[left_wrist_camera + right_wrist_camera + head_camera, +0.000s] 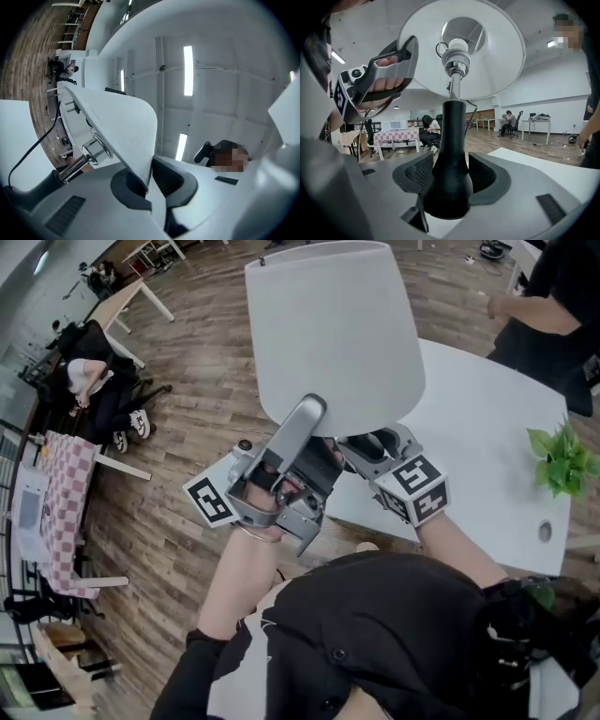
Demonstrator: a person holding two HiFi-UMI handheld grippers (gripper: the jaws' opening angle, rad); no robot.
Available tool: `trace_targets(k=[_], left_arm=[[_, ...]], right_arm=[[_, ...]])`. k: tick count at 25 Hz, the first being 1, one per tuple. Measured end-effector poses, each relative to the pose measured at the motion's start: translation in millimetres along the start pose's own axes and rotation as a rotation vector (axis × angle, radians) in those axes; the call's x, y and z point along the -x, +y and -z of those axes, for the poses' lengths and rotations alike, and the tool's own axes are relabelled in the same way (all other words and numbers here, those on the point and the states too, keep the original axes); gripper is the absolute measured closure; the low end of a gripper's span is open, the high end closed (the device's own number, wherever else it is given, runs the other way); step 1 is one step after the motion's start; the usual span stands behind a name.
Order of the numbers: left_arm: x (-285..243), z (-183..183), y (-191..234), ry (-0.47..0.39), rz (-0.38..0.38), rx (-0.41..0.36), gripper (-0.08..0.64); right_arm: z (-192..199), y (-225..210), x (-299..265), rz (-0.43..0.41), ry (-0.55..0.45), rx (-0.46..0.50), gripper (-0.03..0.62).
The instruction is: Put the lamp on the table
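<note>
Two grippers hold the lamp [328, 334] in the air at the near left edge of the table [487, 418]. The left gripper [149, 180] is pinched on the shade rim [126, 126], and the right gripper [450, 176] is clamped on the black stem [452, 140]. A plant [562, 460] sits on the table at right.

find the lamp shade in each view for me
Head view: lamp shade, top centre, seen from above.
Left gripper view: lamp shade rim slants from left to centre, between the jaws.
Right gripper view: lamp shade, top centre, seen from underneath.
Shared landmark: left gripper, clamped on the rim.
</note>
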State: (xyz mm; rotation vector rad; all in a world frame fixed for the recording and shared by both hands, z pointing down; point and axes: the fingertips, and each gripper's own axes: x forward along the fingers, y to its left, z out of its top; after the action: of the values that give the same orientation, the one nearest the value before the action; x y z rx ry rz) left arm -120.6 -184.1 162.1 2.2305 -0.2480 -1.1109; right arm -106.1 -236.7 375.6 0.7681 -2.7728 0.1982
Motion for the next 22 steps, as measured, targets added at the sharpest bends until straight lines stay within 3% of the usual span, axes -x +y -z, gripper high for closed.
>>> trace_targets(k=[17, 22], left_arm=[[-2, -22, 113, 0.003, -0.052, 0.065, 0.545], [7, -19, 136, -0.007, -0.053, 0.050, 0.545]], right_arm=[[34, -76, -58, 0.016, 0.041, -0.097, 0.348], [49, -94, -69, 0.027, 0.052, -0.072, 0.348]])
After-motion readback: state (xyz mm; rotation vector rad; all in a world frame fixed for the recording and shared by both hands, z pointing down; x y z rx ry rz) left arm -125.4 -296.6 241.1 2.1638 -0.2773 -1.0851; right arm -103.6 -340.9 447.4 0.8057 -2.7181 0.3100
